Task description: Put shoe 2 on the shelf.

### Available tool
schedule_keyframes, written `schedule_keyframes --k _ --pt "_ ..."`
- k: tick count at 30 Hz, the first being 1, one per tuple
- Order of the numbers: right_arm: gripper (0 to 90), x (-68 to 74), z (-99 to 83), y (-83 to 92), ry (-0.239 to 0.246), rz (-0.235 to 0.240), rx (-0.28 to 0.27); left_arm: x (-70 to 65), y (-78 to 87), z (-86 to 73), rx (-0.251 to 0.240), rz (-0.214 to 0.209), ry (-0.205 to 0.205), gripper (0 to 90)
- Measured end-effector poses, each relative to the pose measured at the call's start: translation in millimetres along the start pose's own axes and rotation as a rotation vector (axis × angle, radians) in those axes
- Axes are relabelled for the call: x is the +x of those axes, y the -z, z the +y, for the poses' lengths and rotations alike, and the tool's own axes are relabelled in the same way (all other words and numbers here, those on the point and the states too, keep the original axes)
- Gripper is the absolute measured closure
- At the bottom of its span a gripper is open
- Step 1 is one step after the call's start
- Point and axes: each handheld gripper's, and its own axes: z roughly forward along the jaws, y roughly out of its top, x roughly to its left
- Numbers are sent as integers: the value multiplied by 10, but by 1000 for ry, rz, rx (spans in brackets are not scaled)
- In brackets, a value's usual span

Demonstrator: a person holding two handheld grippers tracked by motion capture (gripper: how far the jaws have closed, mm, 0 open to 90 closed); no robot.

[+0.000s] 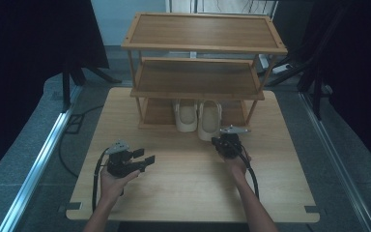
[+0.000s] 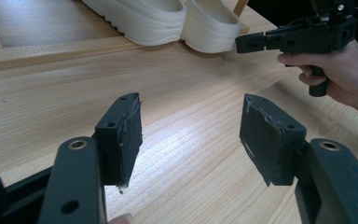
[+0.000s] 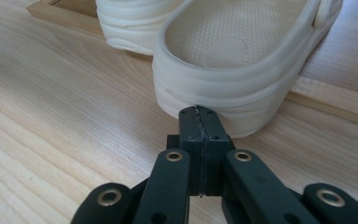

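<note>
Two cream clogs stand side by side on the bottom shelf of a wooden rack [image 1: 149,123]. The left clog [image 1: 185,115] lies further in; the right clog [image 1: 208,120] sticks its heel out over the front rail. My right gripper [image 1: 218,141] is shut with nothing between its jaws. In the right gripper view its tips [image 3: 199,117] sit right at the heel of the right clog [image 3: 233,60]; contact is not clear. My left gripper [image 1: 145,160] rests open above bare table at the left, its pads [image 2: 121,135] wide apart and empty.
The rack has two more empty shelves, the middle one [image 1: 198,79] and the top one [image 1: 203,31]. The wooden table [image 1: 188,188] has free room in front of the rack. Grey floor, a metal rail [image 1: 38,164] and dark stands surround the table.
</note>
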Motion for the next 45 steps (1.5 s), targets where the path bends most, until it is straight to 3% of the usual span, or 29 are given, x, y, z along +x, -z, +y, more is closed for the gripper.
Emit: schedule_keyframes --k 18,23,28,31,37,41,45 --pt "892 -76 149 -242 -49 -34 -20 23 9 3 -2 5 3 391" --pt "808 -53 136 -226 -38 -35 -21 17 7 2 -1 6 1 391" --pt "654 29 105 -76 -1 -38 -64 18 13 3 -1 9 0 391" --pt "571 56 80 41 15 -15 -82 11 18 -1 -3 11 -2 391" --pt "516 109 12 334 51 44 -131 -4 13 2 -1 8 -10 391" --pt "490 102 -104 547 39 85 -155 8 7 -3 7 10 -12 385" --pt "470 79 -260 726 49 86 -155 28 -8 -15 16 18 -11 382"
